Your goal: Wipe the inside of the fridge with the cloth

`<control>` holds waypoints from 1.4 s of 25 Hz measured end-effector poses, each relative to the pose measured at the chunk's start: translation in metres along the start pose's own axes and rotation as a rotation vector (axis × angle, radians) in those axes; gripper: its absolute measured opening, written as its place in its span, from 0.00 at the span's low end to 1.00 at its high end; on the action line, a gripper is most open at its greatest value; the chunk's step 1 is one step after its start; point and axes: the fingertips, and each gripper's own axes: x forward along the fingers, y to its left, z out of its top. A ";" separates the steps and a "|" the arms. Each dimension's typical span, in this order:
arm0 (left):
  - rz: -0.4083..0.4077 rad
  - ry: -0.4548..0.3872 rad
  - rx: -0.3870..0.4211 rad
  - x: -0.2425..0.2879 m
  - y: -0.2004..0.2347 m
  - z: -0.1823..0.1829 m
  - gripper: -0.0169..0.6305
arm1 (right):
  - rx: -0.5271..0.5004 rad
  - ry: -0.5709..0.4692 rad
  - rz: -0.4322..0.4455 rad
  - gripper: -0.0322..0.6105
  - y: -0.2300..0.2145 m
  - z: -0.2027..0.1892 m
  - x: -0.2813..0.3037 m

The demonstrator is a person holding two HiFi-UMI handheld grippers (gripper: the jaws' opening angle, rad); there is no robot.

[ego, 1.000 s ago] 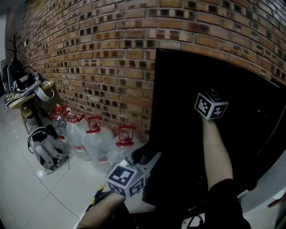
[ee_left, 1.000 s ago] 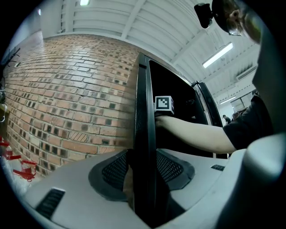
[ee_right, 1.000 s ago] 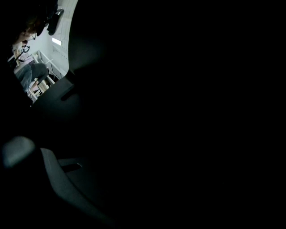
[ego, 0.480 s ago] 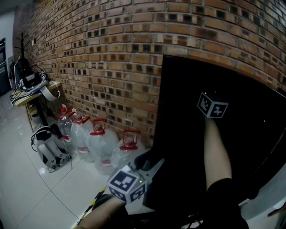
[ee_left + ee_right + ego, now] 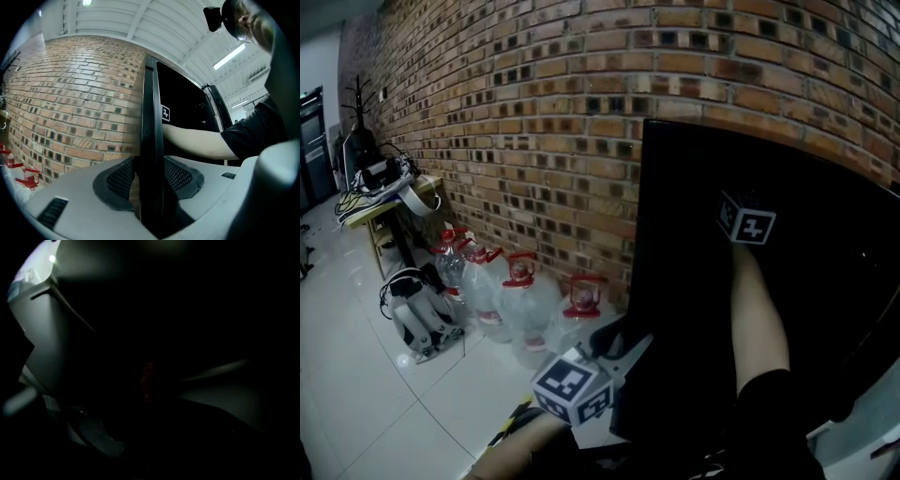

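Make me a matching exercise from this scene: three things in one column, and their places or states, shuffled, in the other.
Things:
1. water jugs
2. left gripper
3. desk

Places or states:
A. clamped on the edge of the fridge door
B. far left, piled with cables
C. on the floor by the brick wall

Pairs: 1-C, 2-A, 3-B.

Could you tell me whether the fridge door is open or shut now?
Open: the left gripper is clamped on the edge of the door, and the person's arm reaches past it into the dark interior.
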 end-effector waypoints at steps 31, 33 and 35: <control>0.030 -0.077 -0.013 -0.003 0.004 -0.002 0.33 | 0.188 -0.096 0.629 0.16 0.193 0.033 -0.216; 0.025 -0.074 -0.012 -0.003 0.003 -0.003 0.33 | 0.184 -0.108 0.595 0.16 0.187 0.029 -0.211; 0.021 -0.074 -0.010 -0.004 0.003 -0.002 0.33 | 0.172 -0.107 0.539 0.16 0.178 0.022 -0.203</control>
